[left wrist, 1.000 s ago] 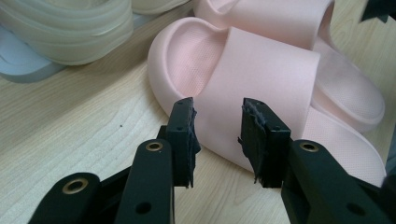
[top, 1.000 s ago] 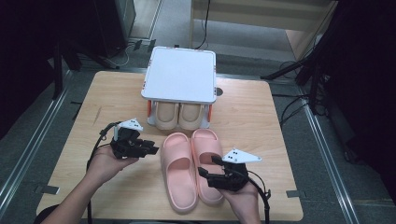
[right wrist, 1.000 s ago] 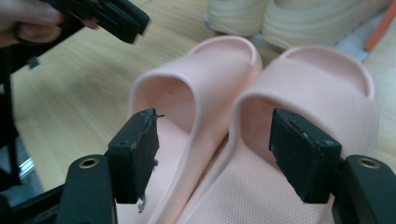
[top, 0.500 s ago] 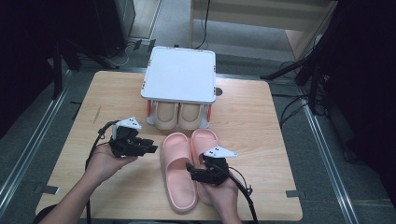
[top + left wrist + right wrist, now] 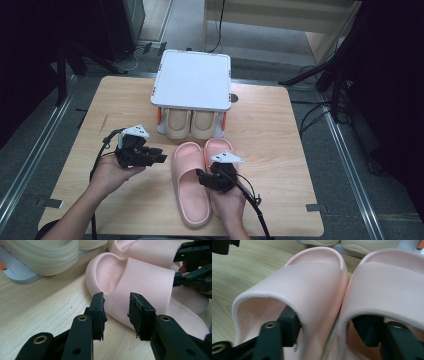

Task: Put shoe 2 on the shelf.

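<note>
Two pink slippers lie side by side, touching, in front of the rack: the left pink slipper and the right pink slipper. My right gripper sits over them, open, with one jaw under each strap. The slippers' adjoining inner sides stand between the jaws. My left gripper is open and holds nothing. It hovers just left of the left pink slipper and points at its outer side.
A white-topped shoe rack stands at the back middle of the wooden table. A pair of beige slippers is tucked under it. Cables trail from both grippers toward the front edge.
My right gripper has moved left onto the pink slippers and its jaws have slid under their straps. The left gripper has barely shifted.
</note>
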Motion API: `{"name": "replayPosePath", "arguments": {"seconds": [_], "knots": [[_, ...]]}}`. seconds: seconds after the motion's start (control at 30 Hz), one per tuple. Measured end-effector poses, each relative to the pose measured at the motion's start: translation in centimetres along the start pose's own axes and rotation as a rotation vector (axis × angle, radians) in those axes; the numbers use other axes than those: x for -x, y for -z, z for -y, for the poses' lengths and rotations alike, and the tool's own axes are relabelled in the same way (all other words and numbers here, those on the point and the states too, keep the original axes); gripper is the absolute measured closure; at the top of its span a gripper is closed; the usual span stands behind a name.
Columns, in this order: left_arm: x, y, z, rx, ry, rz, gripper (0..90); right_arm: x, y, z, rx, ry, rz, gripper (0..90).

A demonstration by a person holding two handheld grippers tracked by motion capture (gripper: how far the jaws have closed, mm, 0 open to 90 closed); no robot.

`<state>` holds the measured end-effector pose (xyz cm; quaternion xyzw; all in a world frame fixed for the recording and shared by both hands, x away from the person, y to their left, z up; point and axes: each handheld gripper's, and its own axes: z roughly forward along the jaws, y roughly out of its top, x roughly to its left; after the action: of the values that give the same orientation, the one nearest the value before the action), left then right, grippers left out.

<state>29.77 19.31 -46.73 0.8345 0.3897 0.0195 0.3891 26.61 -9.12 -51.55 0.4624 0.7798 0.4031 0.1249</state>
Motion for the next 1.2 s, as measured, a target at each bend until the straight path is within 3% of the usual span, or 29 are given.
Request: {"name": "replayPosePath", "arguments": {"seconds": [0.13, 0.23, 0.33, 0.47, 0.6, 0.77, 0.93, 1.2], "knots": [[-0.2, 0.1, 0.0, 0.001, 0.003, -0.005, 64.7, 0.4, 0.4, 0.0, -0.001, 0.009, 0.01, 68.0], [-0.2, 0.2, 0.0, 0.004, 0.006, -0.006, 64.7, 1.1, 0.8, -0.1, -0.009, -0.009, -0.014, 71.1], [-0.3, 0.3, 0.1, 0.01, 0.007, -0.01, 64.7, 1.5, 1.3, -0.2, -0.024, 0.017, -0.004, 74.6], [-0.4, 0.5, 0.1, 0.014, 0.009, -0.014, 64.7, 2.3, 2.7, -0.4, -0.033, 0.029, -0.031, 77.2], [-0.4, 0.7, 0.1, 0.024, 0.015, -0.017, 64.7, 2.6, 4.3, -0.8, -0.027, 0.09, -0.049, 77.5], [-0.7, 1.1, 0.0, 0.034, 0.023, -0.027, 63.3, 2.7, 5.8, -1.4, -0.032, 0.181, -0.159, 77.2], [-0.9, 1.7, -0.1, 0.031, 0.026, -0.03, 58.1, 2.4, 6.3, -1.7, -0.059, 0.331, -0.234, 77.2], [-1.7, 2.3, 0.1, 0.018, 0.051, -0.048, 52.0, 2.3, 5.4, -2.6, -0.114, 0.414, -0.42, 77.1]]}}
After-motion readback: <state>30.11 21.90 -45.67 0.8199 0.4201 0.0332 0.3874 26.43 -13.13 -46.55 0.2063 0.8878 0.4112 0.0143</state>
